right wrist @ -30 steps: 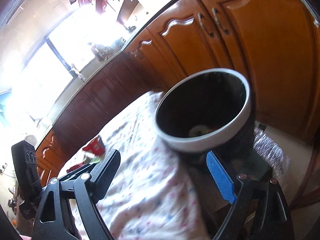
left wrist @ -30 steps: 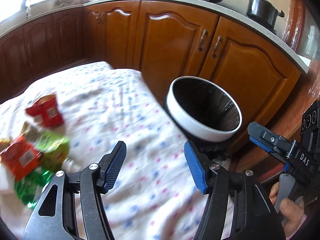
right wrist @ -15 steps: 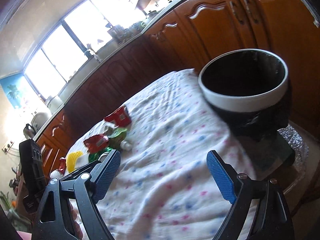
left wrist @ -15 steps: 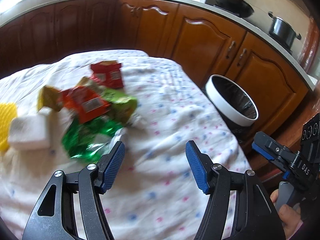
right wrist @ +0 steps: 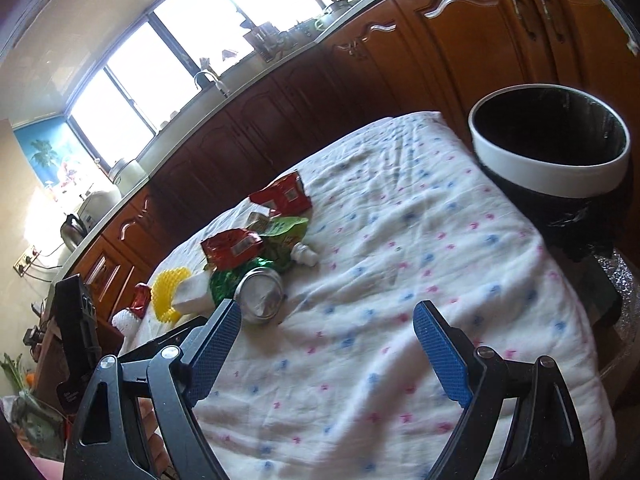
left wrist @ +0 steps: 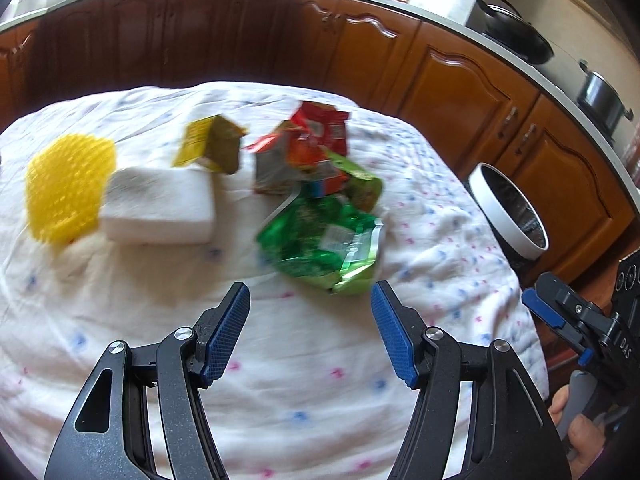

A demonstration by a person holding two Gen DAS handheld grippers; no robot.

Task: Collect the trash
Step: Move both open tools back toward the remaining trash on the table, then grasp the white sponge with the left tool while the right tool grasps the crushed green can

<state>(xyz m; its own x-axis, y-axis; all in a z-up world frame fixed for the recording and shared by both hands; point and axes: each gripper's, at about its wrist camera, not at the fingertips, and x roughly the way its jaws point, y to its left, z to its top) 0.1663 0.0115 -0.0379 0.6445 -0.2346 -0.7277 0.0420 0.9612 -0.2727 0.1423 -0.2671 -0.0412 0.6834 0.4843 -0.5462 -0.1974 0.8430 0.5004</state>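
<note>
A heap of snack wrappers lies on the white dotted tablecloth point(left wrist: 280, 360): a green foil bag point(left wrist: 324, 244) nearest, red wrappers point(left wrist: 320, 128) behind, a yellow-green carton point(left wrist: 212, 146). My left gripper point(left wrist: 310, 332) is open and empty, hovering just short of the green bag. My right gripper point(right wrist: 326, 352) is open and empty over the cloth, right of the heap point(right wrist: 256, 248). The white-rimmed bin with a black liner point(right wrist: 548, 152) stands off the table's right end; it also shows in the left wrist view point(left wrist: 508, 212).
A white sponge block point(left wrist: 160, 204) and a yellow bristly pad point(left wrist: 64, 192) lie left of the wrappers. Wooden cabinets point(left wrist: 460, 80) ring the table. A pan point(left wrist: 516, 36) and a pot point(left wrist: 600, 96) sit on the counter. The right gripper shows at right point(left wrist: 576, 320).
Both grippers swung left, away from the bin and toward the wrapper heap. The left gripper is now close to the green bag. Both stayed open and empty.
</note>
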